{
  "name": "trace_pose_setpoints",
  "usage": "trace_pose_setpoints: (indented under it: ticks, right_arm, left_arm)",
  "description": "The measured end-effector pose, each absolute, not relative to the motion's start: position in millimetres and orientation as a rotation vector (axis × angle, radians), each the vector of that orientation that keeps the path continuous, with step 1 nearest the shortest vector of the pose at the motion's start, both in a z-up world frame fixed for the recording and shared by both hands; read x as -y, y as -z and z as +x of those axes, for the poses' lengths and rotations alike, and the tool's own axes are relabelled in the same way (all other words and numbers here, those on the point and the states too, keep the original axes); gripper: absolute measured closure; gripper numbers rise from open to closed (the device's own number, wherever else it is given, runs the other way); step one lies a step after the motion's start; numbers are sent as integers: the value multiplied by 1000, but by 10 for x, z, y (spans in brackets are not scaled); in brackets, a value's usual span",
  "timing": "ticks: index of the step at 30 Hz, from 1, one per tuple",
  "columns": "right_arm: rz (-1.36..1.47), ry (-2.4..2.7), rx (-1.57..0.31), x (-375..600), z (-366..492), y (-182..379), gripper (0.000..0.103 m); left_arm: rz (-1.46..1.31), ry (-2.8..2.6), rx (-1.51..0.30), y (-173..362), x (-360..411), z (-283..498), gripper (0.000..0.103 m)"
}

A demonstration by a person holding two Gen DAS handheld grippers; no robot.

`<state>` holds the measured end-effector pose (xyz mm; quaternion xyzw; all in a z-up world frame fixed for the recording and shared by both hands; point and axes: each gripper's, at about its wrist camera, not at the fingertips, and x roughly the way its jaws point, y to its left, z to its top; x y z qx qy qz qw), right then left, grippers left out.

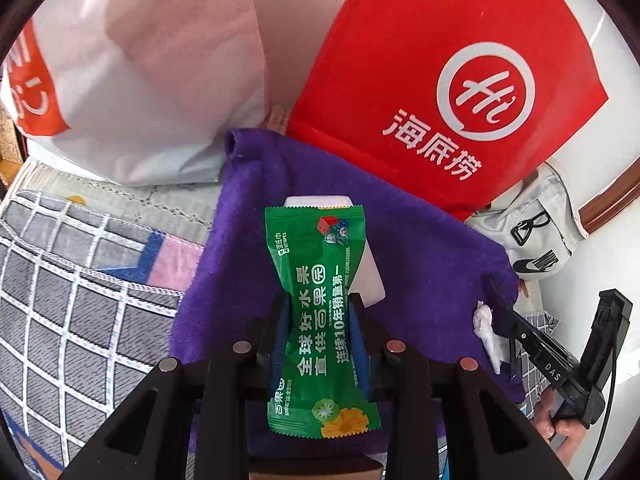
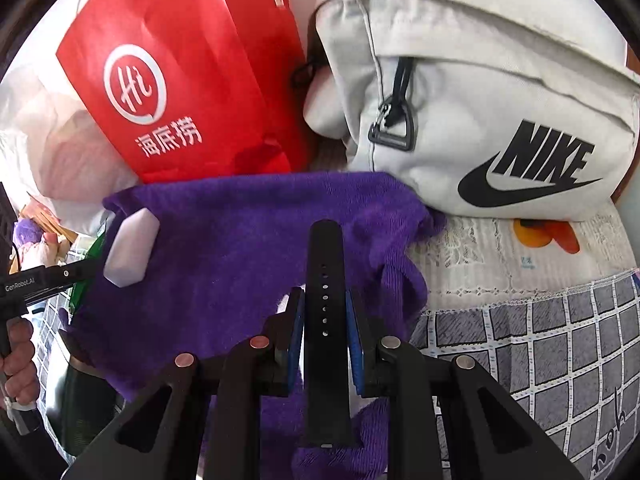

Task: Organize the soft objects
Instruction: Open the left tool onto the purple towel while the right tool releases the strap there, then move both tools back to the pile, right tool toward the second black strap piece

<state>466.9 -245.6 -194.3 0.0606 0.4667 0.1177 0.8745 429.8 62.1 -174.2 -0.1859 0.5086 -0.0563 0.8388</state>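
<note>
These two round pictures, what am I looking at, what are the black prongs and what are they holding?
Each picture comes from a camera on a hand-held gripper, looking along its two fingers. A person holds one in each hand. The left hand-held gripper pinches a green snack packet. The right hand-held gripper clamps a black watch strap. Below lies a purple towel on a checked bedsheet, with a red bag and a grey Nike bag behind.

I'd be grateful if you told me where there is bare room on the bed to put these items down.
Free: the checked bedspread left of the purple towel, and more of it right of the towel, below the grey Nike bag. Crowded: the back, where white bag, red bag and Nike bag stand together.
</note>
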Motion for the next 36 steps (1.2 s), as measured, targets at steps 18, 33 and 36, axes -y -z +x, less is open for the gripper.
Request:
trace_pose_setpoints:
  ticks: [18, 33, 36]
  right_arm:
    - [171, -276, -954, 2437, 4493, 1801, 62]
    - [88, -349, -879, 2172, 3222, 1332, 48]
    - [98, -365, -883, 2154, 2904, 1342, 46]
  left_arm:
    - [-320, 107, -1045, 1642, -569, 4245, 47]
    - [-270, 85, -1007, 1239, -616, 3244, 47]
    - [-253, 86, -1000, 1205, -584, 2985, 47]
